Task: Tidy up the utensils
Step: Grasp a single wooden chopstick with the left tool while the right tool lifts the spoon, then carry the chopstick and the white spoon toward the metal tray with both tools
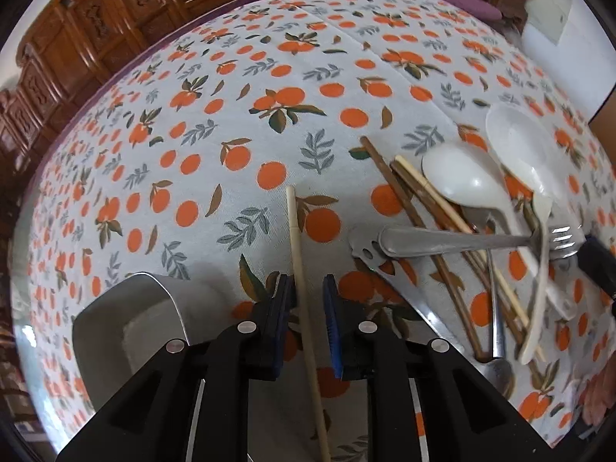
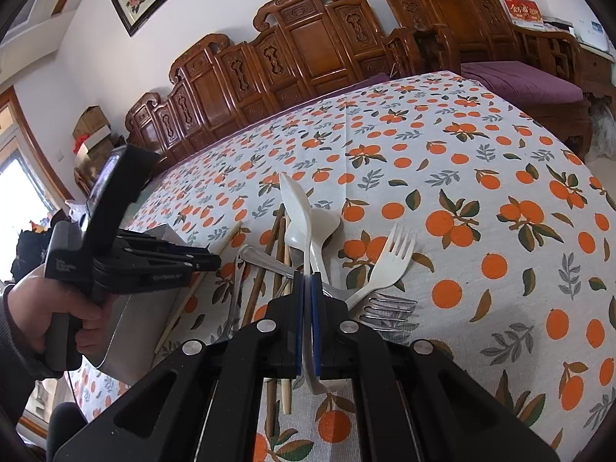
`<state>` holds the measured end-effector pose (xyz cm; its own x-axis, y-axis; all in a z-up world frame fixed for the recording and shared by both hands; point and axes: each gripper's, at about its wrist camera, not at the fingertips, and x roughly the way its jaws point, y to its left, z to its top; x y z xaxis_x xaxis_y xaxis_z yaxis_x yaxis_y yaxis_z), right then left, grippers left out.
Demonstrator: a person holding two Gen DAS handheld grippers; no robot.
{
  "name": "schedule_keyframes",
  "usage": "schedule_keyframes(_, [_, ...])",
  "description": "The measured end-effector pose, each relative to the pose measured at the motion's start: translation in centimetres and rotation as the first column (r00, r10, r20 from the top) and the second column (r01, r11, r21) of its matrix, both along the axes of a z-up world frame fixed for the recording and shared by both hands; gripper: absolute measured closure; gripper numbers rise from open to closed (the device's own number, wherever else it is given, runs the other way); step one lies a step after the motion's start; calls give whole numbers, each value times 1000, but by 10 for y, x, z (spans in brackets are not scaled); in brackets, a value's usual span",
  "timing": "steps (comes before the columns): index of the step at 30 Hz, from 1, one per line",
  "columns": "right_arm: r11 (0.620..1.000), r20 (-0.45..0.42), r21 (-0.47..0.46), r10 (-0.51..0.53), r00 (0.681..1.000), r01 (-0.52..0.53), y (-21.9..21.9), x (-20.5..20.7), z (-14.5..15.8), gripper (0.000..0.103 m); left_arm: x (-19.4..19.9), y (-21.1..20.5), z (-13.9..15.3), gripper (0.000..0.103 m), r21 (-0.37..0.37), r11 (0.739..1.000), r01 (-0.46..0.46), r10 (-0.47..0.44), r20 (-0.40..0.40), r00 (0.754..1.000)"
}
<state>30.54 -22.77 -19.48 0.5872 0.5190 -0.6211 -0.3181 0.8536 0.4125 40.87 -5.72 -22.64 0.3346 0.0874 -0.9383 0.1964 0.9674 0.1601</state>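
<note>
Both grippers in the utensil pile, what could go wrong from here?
1. The right gripper is clamped on the white plastic spoon's handle, which lies under the steel fork; lifting may drag the fork along.
2. The pale bamboo chopstick sits between the left gripper pads with a gap on one side; it could slip out.

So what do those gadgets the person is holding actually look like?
Each is a black plastic tool: the left gripper and right gripper have two flat fingers with blue pads and silver rivets. A grey pistol handle, thin cable and dark sleeve show too.
</note>
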Motion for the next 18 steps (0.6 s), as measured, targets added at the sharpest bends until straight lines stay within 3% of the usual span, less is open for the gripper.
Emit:
schedule_keyframes(1, [1000,0,0,2,1000,-2,0,0,0,98,0,0,0,89,-4,1000,-4,4,-3,1000])
schedule_keyframes(2, [1000,2,-1,4,1000,-4,1,0,1,98,0,1,1,99,-1,1000,-8,8,-4,1000])
schedule_keyframes(3, [1000,3,-1,5,1000,-5,1,-1,1,98,-1,3,1,100,4,1000,-7,7,-4,1000])
schedule_keyframes(11, [1000,9,-6,11,1000,-10,4,-2,3,98,-19,1,5,100,-44,998,34,-34,3,999])
schedule_keyframes(18, [1000,7,-3,9,1000,-9,3,-2,4,98,-30,1,20,100,-84,996,44,-39,55,998])
